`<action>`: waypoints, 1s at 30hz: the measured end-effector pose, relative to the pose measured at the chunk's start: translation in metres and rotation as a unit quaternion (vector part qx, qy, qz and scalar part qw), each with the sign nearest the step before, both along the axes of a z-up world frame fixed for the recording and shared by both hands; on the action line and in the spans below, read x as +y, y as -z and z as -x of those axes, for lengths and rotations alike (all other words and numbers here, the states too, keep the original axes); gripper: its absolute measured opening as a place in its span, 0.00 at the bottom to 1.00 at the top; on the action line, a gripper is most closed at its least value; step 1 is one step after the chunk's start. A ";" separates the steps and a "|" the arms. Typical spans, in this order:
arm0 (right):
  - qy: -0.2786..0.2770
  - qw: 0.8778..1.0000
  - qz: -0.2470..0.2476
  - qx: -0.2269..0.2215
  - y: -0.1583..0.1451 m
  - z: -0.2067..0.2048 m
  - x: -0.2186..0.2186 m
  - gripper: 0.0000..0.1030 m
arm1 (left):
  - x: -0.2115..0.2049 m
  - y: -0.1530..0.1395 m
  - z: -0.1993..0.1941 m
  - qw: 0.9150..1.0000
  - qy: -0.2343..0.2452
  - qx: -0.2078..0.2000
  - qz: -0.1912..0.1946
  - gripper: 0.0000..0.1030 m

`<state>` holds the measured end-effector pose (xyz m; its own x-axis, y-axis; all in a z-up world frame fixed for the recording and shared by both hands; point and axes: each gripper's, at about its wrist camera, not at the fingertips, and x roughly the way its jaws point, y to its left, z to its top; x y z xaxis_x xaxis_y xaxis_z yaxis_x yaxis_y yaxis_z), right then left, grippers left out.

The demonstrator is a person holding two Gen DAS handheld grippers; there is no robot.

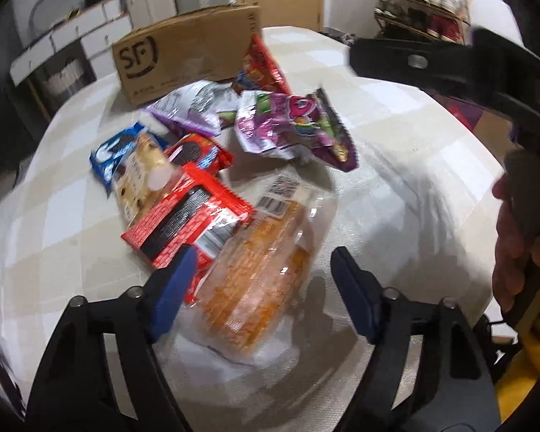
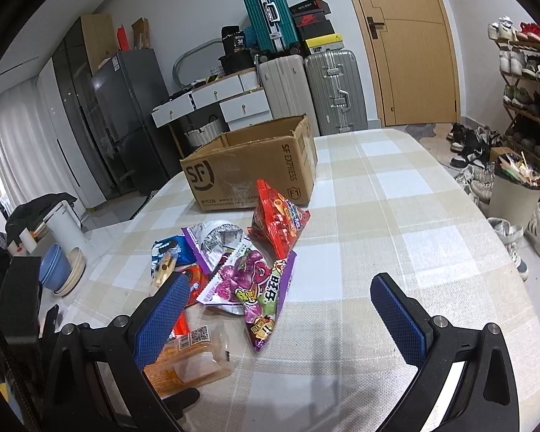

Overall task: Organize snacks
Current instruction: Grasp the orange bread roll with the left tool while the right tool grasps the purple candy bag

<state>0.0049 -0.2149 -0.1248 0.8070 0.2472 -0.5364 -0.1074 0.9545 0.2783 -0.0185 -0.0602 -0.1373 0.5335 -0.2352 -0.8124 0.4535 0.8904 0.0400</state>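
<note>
A heap of snack packets lies on the checked tablecloth [image 2: 396, 216]. My left gripper [image 1: 262, 252] is open and points down over an orange bread in clear wrap [image 1: 255, 273]; the bread lies between the blue pads, with a gap at the right pad. A red packet [image 1: 187, 223] touches the left pad. Behind it lie a blue biscuit pack [image 1: 111, 154], a red biscuit pack [image 1: 198, 154] and a purple candy bag [image 1: 291, 126]. My right gripper [image 2: 279, 277] is open above the table with nothing gripped, the purple candy bag [image 2: 255, 288] lying under it. An open cardboard box [image 2: 248, 169] stands behind the heap.
A red triangular chip bag [image 2: 277, 223] leans by the box, a silver-purple bag [image 2: 212, 241] beside it. Left of the table, stacked bowls [image 2: 57, 270] sit low. Right of the table are a bin [image 2: 514, 194] and a shoe rack [image 2: 529, 82]. A person's hand [image 1: 514, 252] shows at right.
</note>
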 end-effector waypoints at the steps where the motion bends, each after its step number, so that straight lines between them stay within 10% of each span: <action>1: -0.001 1.000 -0.001 0.002 0.001 0.000 -0.001 0.99 | -0.004 0.001 0.001 1.000 0.013 0.005 0.000 0.52; 6: -0.008 1.000 -0.009 0.012 0.007 -0.002 -0.004 0.99 | -0.016 0.008 0.005 0.999 0.037 0.006 -0.027 0.34; 21: -0.084 0.988 -0.084 0.098 0.034 -0.048 -0.008 0.99 | 0.050 -0.032 0.002 0.997 -0.005 0.014 0.080 0.33; 30: -0.114 0.982 -0.063 0.138 0.052 -0.088 0.027 0.48 | 0.097 -0.054 0.001 0.993 -0.051 -0.011 0.106 0.33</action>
